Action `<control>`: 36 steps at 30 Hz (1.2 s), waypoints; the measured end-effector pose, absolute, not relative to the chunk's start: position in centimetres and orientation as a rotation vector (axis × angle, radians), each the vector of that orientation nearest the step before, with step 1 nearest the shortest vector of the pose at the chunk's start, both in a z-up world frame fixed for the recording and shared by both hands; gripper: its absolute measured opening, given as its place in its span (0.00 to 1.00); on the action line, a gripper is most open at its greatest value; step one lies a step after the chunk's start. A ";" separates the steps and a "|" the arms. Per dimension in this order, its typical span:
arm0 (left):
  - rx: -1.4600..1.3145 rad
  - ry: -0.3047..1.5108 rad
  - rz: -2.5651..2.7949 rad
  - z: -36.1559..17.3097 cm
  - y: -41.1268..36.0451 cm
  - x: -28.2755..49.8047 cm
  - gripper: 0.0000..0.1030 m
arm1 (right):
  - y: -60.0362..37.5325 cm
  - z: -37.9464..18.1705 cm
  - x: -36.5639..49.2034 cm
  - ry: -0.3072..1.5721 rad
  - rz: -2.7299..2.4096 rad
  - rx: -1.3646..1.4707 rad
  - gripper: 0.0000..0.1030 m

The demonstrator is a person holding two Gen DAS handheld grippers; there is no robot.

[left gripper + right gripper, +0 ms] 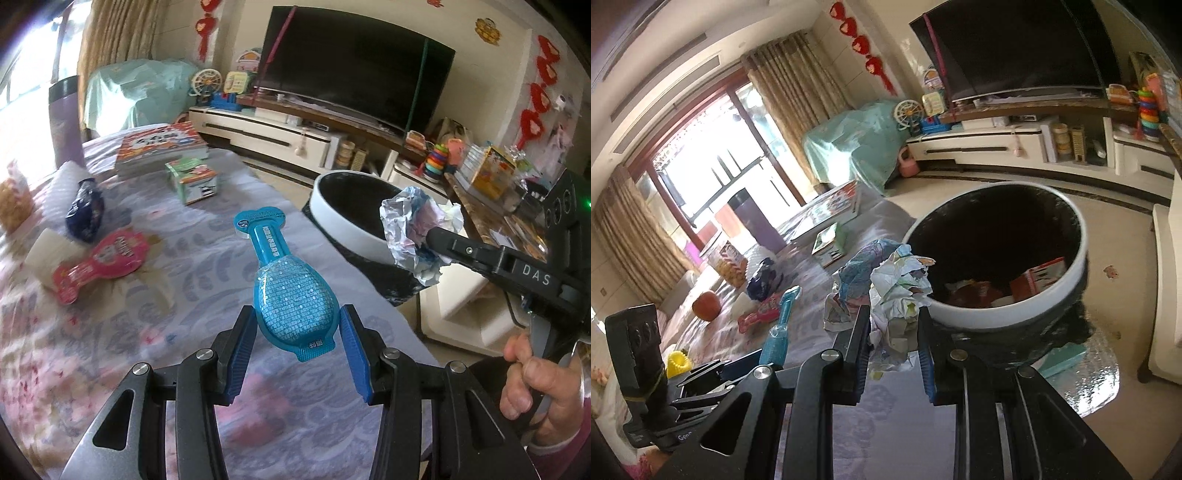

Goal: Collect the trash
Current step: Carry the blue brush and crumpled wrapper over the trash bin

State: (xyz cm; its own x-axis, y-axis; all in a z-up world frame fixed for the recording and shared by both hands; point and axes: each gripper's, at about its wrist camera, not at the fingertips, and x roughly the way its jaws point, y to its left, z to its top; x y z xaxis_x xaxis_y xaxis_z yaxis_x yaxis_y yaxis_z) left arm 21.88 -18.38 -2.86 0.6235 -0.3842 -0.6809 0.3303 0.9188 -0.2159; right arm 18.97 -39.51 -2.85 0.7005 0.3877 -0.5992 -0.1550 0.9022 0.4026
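Right wrist view: red trash inside bin (1067, 254), right tongs (892, 332) clamp crumpled paper (897, 291), left tongs (295, 328) grip blue pack (291, 306).

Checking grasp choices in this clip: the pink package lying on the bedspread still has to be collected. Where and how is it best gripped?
Probably the narrow neck of the pink package, pinched across its width from above. It lies flat on the bedspread, so the wide round head offers little edge, while the neck looks slim enough for the jaws.

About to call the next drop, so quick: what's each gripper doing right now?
Left gripper: closed on the blue blister pack, held above the table.
Right gripper: shut on the crumpled paper wad, beside the trash bin.
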 end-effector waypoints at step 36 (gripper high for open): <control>0.068 0.796 -0.523 -2.4 -28.0 29.0 0.44 | -47.1 -2.8 22.5 0.737 0.167 0.369 0.23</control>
